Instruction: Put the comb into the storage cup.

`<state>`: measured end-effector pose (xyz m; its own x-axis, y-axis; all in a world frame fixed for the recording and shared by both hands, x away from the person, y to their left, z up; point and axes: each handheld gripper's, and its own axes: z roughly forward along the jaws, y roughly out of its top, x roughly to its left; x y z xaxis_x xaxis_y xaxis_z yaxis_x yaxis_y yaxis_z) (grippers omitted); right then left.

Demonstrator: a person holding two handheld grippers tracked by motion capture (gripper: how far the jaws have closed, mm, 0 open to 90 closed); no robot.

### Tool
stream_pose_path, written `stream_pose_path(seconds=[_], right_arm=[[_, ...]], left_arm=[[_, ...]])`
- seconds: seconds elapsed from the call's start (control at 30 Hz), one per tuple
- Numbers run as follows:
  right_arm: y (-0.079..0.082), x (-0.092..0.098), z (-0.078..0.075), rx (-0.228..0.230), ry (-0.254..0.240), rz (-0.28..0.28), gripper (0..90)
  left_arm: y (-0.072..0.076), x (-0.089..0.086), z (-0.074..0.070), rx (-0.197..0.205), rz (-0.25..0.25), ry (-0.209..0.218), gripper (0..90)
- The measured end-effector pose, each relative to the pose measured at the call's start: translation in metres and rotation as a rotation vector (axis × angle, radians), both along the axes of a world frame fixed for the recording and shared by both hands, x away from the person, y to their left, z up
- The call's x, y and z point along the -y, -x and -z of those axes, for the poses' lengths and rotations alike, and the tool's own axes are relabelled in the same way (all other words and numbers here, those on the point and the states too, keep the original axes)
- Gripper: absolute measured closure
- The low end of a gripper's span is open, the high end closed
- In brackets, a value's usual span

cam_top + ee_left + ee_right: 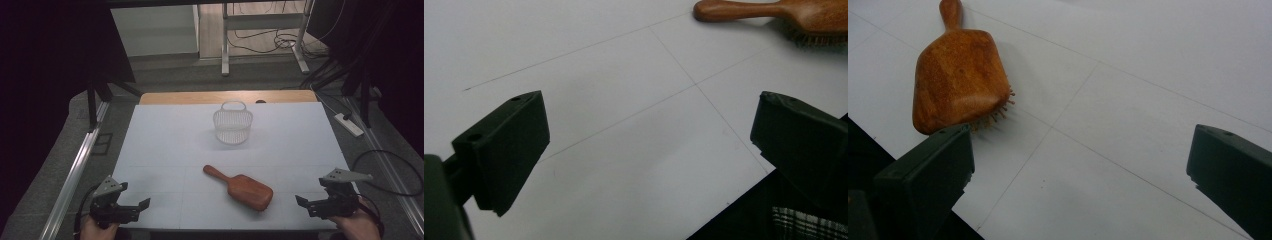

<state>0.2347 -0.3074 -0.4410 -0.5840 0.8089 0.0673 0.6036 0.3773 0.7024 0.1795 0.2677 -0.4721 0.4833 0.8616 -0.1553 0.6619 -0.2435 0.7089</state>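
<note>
Wooden hairbrush (242, 189) lies bristles-down on the white surface (165, 145), nearer you than the wire basket (233, 124). Your 2 hand-held grippers, left (134, 210) & right (307, 205), flank the brush, jaws wide, holding nothing. Approach stage; next, probably close the right on the brush.

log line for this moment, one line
left gripper: open, idle | right gripper: open, idle | hairbrush: bristles down, untouched | basket: upright, beyond hairbrush
</note>
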Motion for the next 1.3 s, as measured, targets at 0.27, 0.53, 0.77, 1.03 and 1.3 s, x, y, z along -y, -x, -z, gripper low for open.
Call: stream_pose_path(seconds=[0.27,0.53,0.77,1.03,1.3], right_arm=[[-0.003,-0.006,-0.002,0.002,0.012,-0.032,0.0],[-0.010,-0.014,-0.006,0.004,0.002,-0.056,0.0],[-0.015,-0.021,-0.005,-0.009,0.007,-0.074,0.0],[-0.018,-0.030,-0.003,-0.020,0.012,-0.093,0.0],[-0.023,-0.039,-0.003,-0.034,0.020,-0.116,0.0]], left_arm=[[0.000,0.001,0.000,-0.001,0.003,-0.002,3.4],[0.000,0.001,0.000,0.000,0.004,-0.001,3.4],[0.000,0.001,0.000,-0.003,0.010,-0.002,3.4],[-0.001,0.000,0.001,-0.006,0.020,0.003,3.3],[-0.001,0.000,0.001,-0.010,0.031,0.012,2.6]])
